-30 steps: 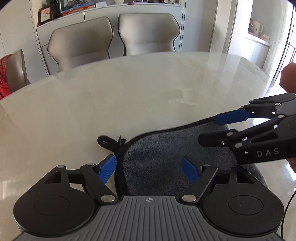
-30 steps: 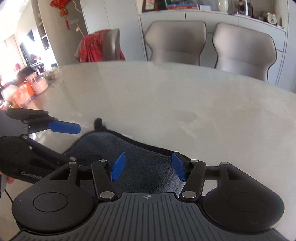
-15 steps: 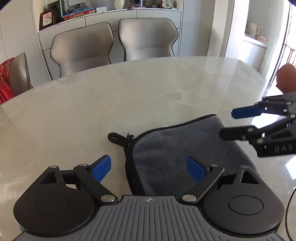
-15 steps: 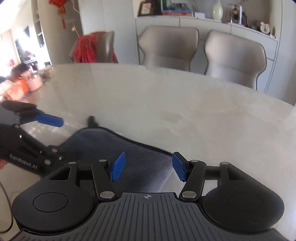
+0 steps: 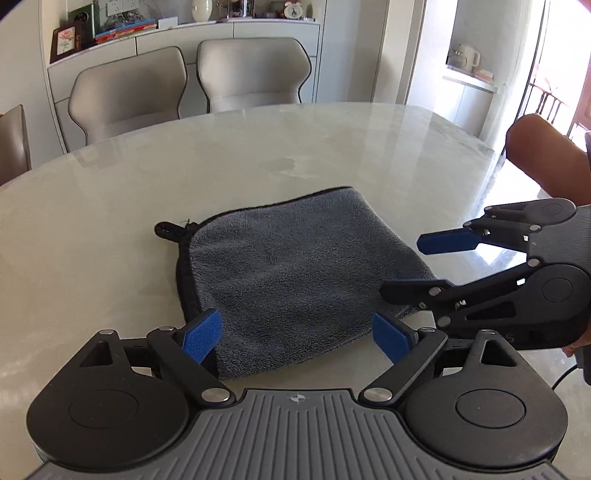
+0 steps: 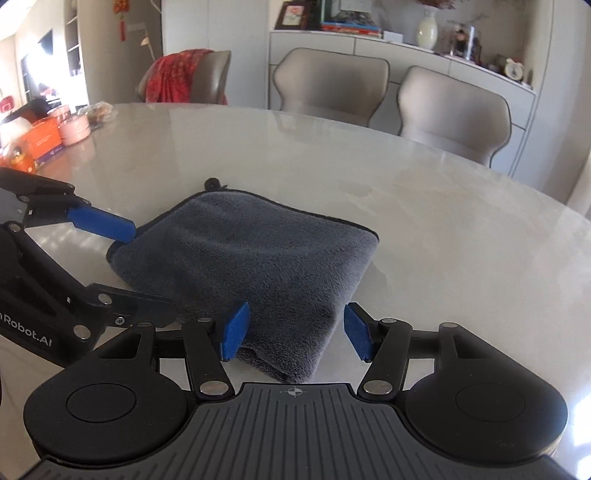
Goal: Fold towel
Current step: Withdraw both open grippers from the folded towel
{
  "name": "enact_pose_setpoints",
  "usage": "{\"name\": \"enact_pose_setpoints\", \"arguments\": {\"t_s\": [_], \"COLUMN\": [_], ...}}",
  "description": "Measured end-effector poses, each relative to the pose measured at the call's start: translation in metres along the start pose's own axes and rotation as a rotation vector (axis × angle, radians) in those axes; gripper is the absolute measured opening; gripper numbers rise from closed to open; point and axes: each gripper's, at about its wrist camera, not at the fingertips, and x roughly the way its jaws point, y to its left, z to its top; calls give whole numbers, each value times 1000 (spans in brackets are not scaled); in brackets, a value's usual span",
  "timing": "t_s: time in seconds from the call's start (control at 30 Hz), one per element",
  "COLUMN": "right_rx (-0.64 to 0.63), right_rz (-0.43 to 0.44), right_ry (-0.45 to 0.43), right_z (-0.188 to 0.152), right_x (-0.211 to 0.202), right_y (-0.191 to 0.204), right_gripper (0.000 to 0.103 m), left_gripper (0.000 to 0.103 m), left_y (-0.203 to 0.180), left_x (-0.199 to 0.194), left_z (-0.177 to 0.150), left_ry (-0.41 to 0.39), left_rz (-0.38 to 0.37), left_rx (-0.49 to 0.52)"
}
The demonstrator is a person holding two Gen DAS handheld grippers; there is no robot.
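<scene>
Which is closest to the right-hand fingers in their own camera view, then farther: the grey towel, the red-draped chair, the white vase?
1. Grey towel, just ahead on the table.
2. Red-draped chair, beyond the table, left.
3. White vase, on the back cabinet, right.

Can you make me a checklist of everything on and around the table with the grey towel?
Surface: pale glossy table, a faint smudge past the towel.
Job's things: grey towel lies folded flat, black hanging loop at its far left corner.
Clutter: orange and pink boxes at the table's far left edge.
Grippers: left gripper open; right gripper open; neither grips the towel.
Cables: a thin black cable by the right gripper.
Surroundings: beige chairs, white sideboard behind.
</scene>
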Motion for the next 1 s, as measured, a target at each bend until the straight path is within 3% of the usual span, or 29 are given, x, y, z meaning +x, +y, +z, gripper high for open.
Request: {"name": "enact_pose_setpoints", "arguments": {"t_s": [0.2,0.3,0.4,0.5,0.63,0.83,1.0], "right_rx": [13,51,73,55,-8,-67,65], "right_rz": [1,6,6,14,24,17,46], "right_ry": [42,54,60,-6,-58,52,86], "right_z": [-8,-13,-12,-5,3,-2,-6], "right_x": [4,3,-1,-13,-14,7,9], "right_y": [-1,-4,-7,-4,6,13,1], "right_gripper": [61,64,64,64,64,63,67], "left_gripper": [92,92,91,91,90,91,91], "left_y": [6,19,28,26,21,20,21], "left_x": [9,16,8,-5,-4,14,15], "left_z": [-6,-10,-11,-5,3,-2,-7], "left_ry": [50,97,57,-23,-62,19,31], "left_rz": [51,60,41,49,38,53,54], "left_rx": [37,-13,-58,-57,-54,-49,-84]}}
